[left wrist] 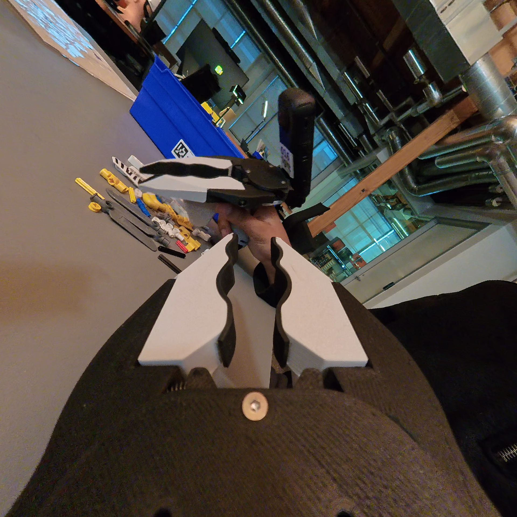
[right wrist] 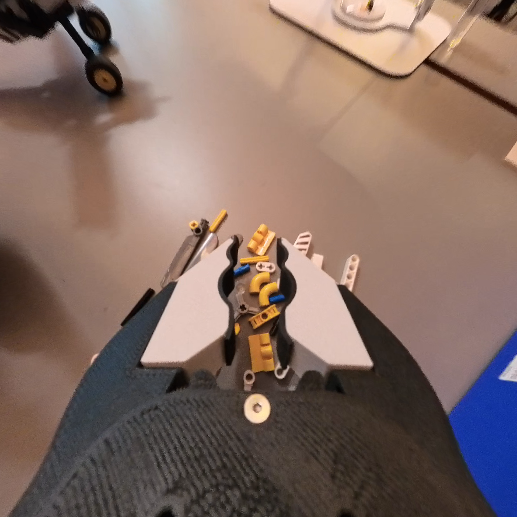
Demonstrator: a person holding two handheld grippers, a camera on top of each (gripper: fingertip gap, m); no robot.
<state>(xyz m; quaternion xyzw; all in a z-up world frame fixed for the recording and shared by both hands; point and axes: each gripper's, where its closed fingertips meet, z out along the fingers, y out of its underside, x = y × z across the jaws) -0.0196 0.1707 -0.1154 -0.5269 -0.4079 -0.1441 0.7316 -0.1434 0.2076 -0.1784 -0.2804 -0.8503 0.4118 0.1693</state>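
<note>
My right gripper (right wrist: 257, 239) hovers over a pile of small plastic building parts on the grey table (right wrist: 251, 140). Its jaws are open and its pads press on nothing. Through the gap I see a yellow hinge piece (right wrist: 261, 239), a white link (right wrist: 265, 266), yellow elbows (right wrist: 258, 281), a blue pin (right wrist: 242, 270) and a yellow block (right wrist: 261, 352) lying on the table. The left wrist view shows this gripper (left wrist: 142, 176) above the same pile (left wrist: 167, 212), with a hand (left wrist: 251, 226) on it. My left gripper (left wrist: 254, 237) is open and empty, held in the air beside that hand.
Long grey blade parts (right wrist: 190, 254) (left wrist: 131, 215), black axles (left wrist: 171, 251) and a white beam (right wrist: 349, 270) lie round the pile. A blue bin (left wrist: 173, 117) (right wrist: 492, 419) stands close by. A wheeled model (right wrist: 103, 75) is at far left, a white board (right wrist: 391, 47) at far right. My right tips are roughly 8 centimetres from the yellow block (right wrist: 261, 352).
</note>
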